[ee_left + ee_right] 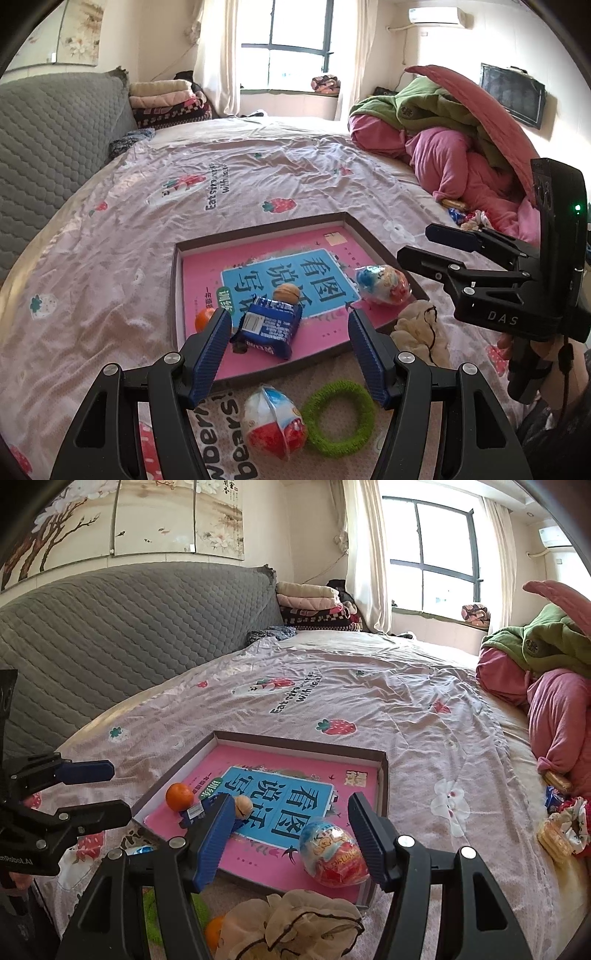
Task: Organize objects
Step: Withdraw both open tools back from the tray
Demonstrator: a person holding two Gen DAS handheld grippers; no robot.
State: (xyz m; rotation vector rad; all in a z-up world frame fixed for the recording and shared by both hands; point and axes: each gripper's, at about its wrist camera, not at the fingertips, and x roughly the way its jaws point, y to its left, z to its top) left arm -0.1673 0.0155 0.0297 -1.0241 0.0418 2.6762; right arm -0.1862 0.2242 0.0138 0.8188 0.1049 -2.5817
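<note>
A shallow box tray [258,233] [384,775] lies on the bed with a pink and blue book flat inside it. On the book rest a blue snack packet [269,325] [195,812], a walnut [286,293] [242,806], an orange [204,319] [179,795] and a foil toy egg [384,284] [332,854]. My left gripper [288,332] hovers open over the tray's near edge, with the packet just beyond its fingertips. My right gripper [291,819] [424,248] stands open, and the egg lies free beside its right finger [365,834].
Outside the tray, near me, lie a second toy egg [275,421], a green ring [338,419], a beige scrunchie [291,919] and another orange [214,931]. Small snacks [554,812] sit at the right beside heaped pink and green bedding [443,147]. A grey headboard [129,627] runs along the left.
</note>
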